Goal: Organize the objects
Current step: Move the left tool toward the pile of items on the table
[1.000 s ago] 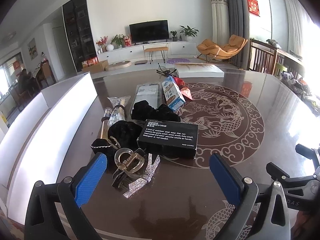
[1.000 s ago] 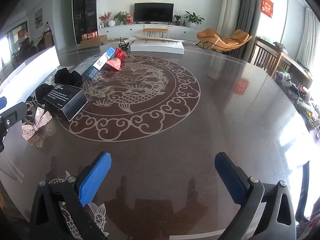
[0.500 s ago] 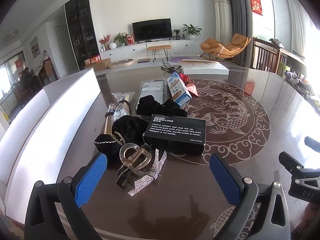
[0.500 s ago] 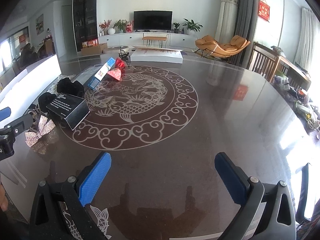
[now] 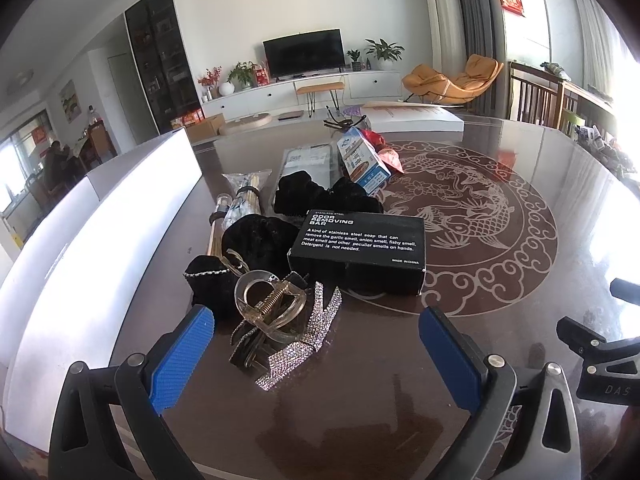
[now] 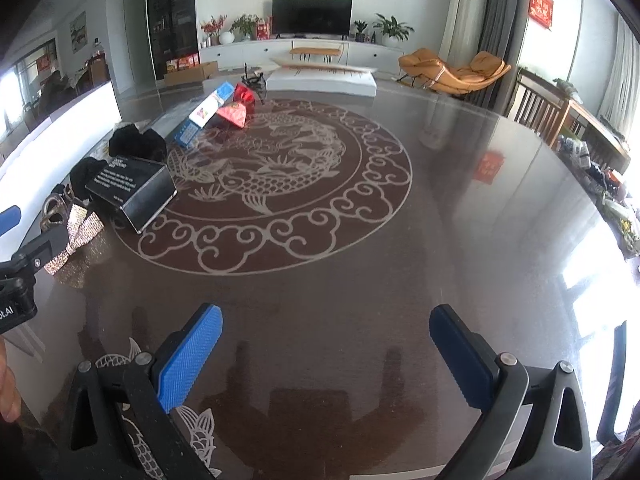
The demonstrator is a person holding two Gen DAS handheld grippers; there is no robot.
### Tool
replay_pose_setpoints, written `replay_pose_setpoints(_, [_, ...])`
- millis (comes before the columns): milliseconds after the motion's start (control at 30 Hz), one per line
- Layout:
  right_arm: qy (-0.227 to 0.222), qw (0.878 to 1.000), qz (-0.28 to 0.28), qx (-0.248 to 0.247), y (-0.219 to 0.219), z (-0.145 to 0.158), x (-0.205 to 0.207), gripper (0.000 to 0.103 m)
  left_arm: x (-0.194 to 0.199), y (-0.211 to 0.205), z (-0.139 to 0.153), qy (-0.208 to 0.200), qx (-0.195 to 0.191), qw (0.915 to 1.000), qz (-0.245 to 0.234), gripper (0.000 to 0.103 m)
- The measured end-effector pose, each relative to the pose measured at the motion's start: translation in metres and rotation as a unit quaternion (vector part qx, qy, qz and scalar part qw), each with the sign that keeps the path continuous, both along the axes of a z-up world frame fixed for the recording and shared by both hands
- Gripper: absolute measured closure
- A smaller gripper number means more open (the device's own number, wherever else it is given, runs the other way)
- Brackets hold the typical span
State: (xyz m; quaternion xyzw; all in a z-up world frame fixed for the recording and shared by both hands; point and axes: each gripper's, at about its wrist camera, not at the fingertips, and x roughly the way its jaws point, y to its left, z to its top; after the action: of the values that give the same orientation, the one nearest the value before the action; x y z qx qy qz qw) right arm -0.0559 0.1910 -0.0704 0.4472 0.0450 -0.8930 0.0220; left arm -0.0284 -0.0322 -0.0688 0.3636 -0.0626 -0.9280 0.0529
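My left gripper (image 5: 316, 350) is open and empty, just short of a clear hair claw clip (image 5: 270, 306) and a rhinestone bow (image 5: 308, 344) on the dark table. Behind them lie black velvet scrunchies (image 5: 256, 240), a black "Odor Removing Bar" box (image 5: 360, 250), a bundle of sticks (image 5: 240, 204), a blue-white carton (image 5: 362, 160) and red packets (image 5: 390, 156). My right gripper (image 6: 326, 354) is open and empty over bare table, right of the pile; the black box (image 6: 132, 190) shows far left in its view.
A long white box (image 5: 100, 248) runs along the table's left edge. Another white flat box (image 6: 324, 78) lies at the far edge. The table top (image 6: 460, 220) has a koi medallion. The other gripper's body (image 5: 600, 352) sits at the left view's right edge.
My left gripper has moved slightly closer to the clip and bow. My right gripper has drifted a little; the table view shifted slightly. Both stay open.
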Motion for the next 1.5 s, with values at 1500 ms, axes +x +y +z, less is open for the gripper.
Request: replay_pose_setpoints(1500, [-0.012, 0.999, -0.044, -0.023, -0.025, -0.018, -0.077, 0.000, -0.032, -0.014, 0.001, -0.005, 0.020, 0.9997, 0.010, 0.000])
